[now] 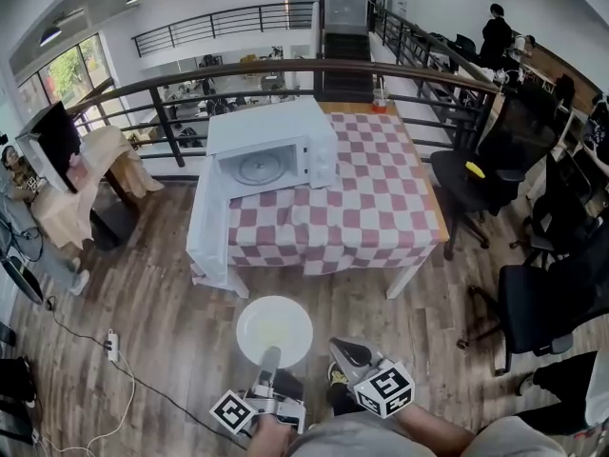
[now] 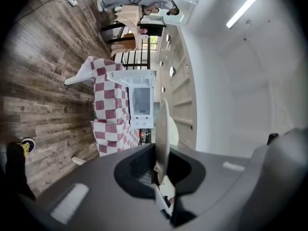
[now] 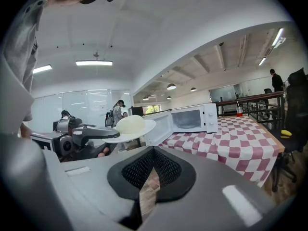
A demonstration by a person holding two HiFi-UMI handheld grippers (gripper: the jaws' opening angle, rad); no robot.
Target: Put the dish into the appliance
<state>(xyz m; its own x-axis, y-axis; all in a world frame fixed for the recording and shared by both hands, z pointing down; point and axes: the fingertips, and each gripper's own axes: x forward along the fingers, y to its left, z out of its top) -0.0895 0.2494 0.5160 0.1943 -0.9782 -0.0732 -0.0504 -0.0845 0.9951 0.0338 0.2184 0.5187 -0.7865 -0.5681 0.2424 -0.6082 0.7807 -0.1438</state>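
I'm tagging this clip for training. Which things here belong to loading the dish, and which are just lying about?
Job: white dish, clamped in left gripper; microwave, door open; checked table under it.
Lying about: black chairs; red cup; power strip; idle right gripper.

Wood plank floor; checkered-cloth table; railing; black office chairs.

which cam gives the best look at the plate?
Head view: the plate shows whole and round from above, rim held by the left claw. Left gripper view shows it only edge-on in that claw. Right gripper view shows it side-on, a pale mound on top.
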